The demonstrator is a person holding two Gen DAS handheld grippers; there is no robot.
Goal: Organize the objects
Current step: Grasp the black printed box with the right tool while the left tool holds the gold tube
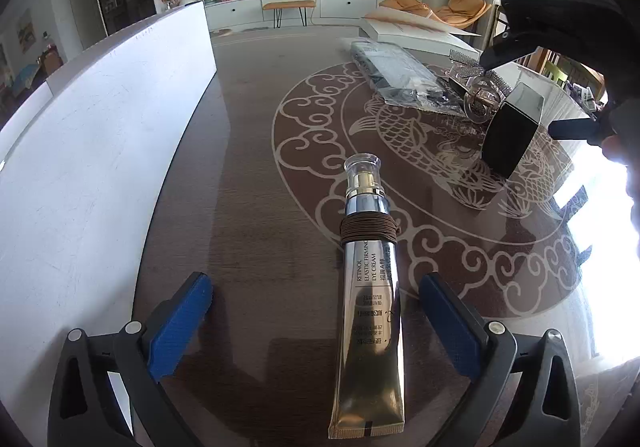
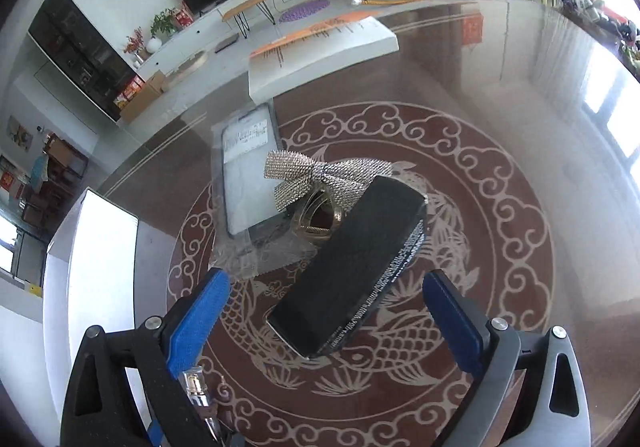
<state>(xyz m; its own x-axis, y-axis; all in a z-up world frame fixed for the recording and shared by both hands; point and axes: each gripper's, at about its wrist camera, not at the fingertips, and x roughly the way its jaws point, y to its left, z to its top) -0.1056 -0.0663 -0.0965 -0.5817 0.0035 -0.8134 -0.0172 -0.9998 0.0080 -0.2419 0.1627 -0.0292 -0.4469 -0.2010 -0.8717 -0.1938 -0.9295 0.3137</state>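
Observation:
A gold eye-cream tube with a clear cap and a brown hair tie wound round its neck lies on the table between the fingers of my open left gripper, touching neither. A black box lies tilted between the fingers of my open right gripper, apart from both pads; it also shows in the left wrist view. A rhinestone bow hair clip lies just behind the box. A plastic-bagged phone case lies further back.
A large white open box stands along the table's left side. A white flat box lies at the far edge. The table is glossy brown with a fish pattern. The other gripper's body is at the upper right.

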